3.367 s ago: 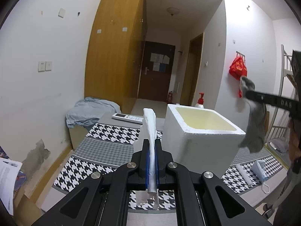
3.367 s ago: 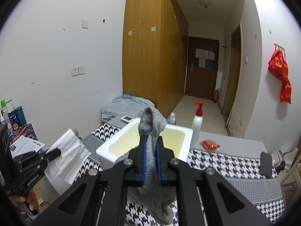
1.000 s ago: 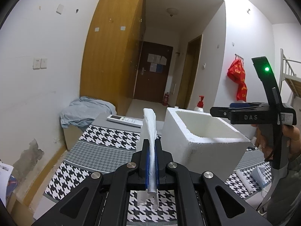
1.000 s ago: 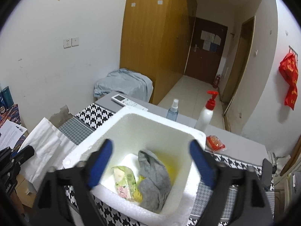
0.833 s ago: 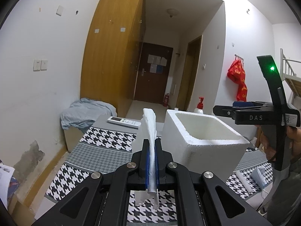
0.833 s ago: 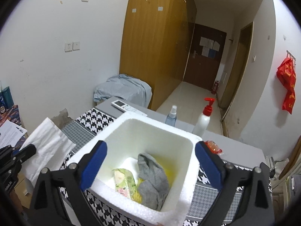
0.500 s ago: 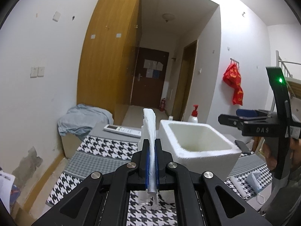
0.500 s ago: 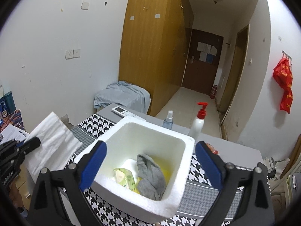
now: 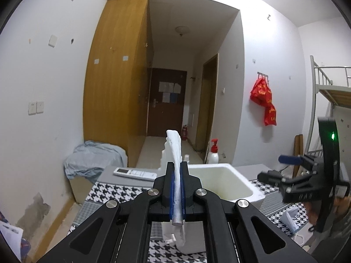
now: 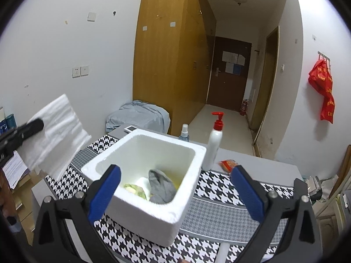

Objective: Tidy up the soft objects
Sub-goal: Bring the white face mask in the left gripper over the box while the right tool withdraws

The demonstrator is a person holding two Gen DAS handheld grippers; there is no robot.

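Since the earlier frames the grey sock (image 10: 162,189) has been dropped into the foam box (image 10: 175,214), and the right gripper (image 10: 175,188) has been pulled back from it with its jaws just opened wider, nothing between them. The left gripper (image 9: 177,188) has been lifted a bit, so the box is now seen lower in its view.

Nearest up, one white folded towel (image 9: 174,153) is kept clenched edge-on between the left gripper's two blue pads (image 9: 171,191), sticking up above them and hanging out below. The right gripper's two blue pads (image 10: 105,191) are spread wide over the near side of the box. Inside the one box, one sock and one greenish packet (image 10: 133,189) are seen lying side by side. The box is set on one houndstooth mat (image 10: 219,188). Behind it, two bottles are counted: a small spray bottle (image 10: 184,131) and a red-capped pump bottle (image 10: 215,142). One remote (image 9: 135,173) is lying further back.
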